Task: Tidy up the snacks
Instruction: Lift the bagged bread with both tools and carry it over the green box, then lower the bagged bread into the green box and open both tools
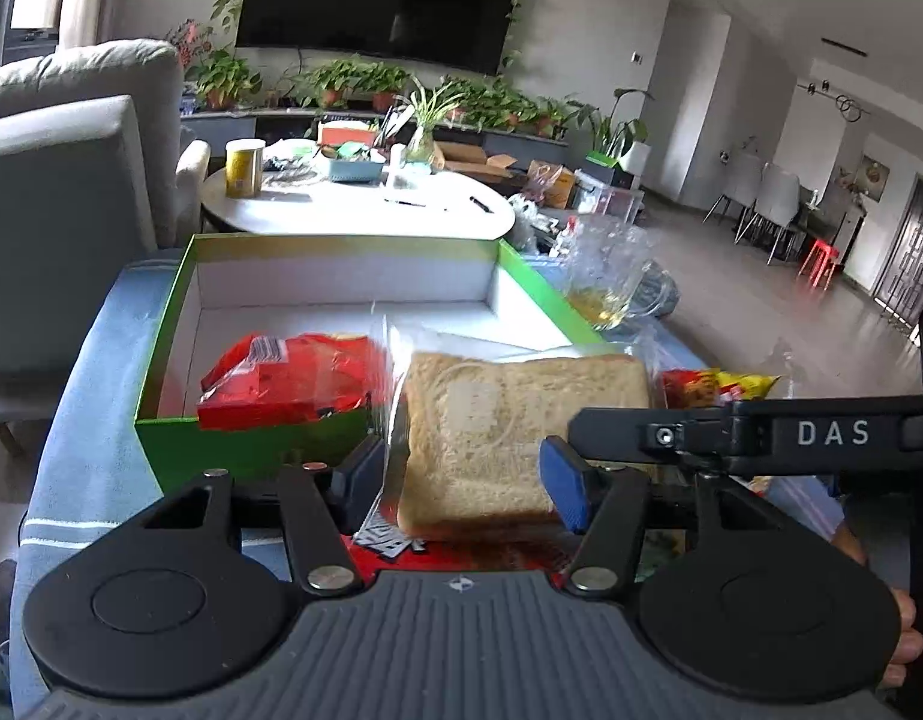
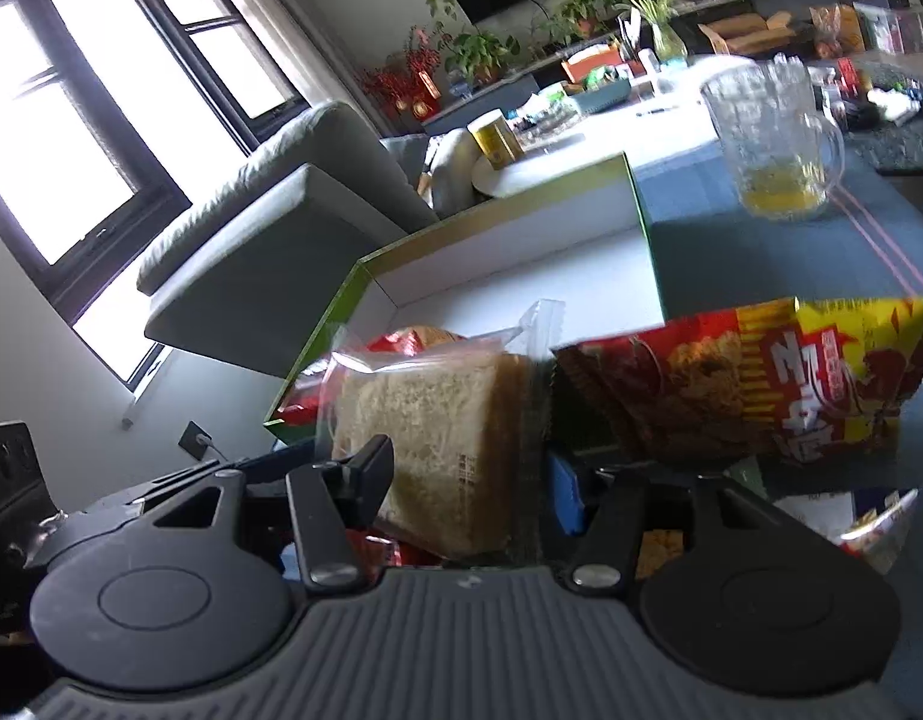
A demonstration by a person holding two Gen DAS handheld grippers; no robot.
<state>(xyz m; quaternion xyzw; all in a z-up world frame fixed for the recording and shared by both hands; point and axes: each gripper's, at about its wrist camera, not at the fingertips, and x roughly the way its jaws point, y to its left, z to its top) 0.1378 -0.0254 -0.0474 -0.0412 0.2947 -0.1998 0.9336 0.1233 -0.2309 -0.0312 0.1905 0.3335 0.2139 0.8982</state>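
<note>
A bagged slice of bread (image 1: 509, 438) stands upright on edge at the near end of the table (image 1: 101, 420), between the jaws of both grippers. In the left wrist view the left gripper (image 1: 461, 480) has the slice at 12 o'clock between its fingers; the blue pad (image 1: 562, 489) at 3 o'clock lies against the bread's edge, while the black finger at 9 o'clock meets only the clear wrapper, so whether the jaws truly pinch it I cannot tell. The right gripper (image 2: 467, 480) frames the same slice (image 2: 443, 450), its black finger overlapping the bag's left side, its blue pad mostly hidden behind the wrapper; a firm grip cannot be confirmed. The green box (image 1: 173, 324) with white inside sits at 11 o'clock, holding a red snack packet (image 1: 287, 384). A red-and-yellow snack bag (image 2: 761, 384) lies at 2 o'clock in the right wrist view, with a glass mug (image 2: 773, 138) beyond it.
</note>
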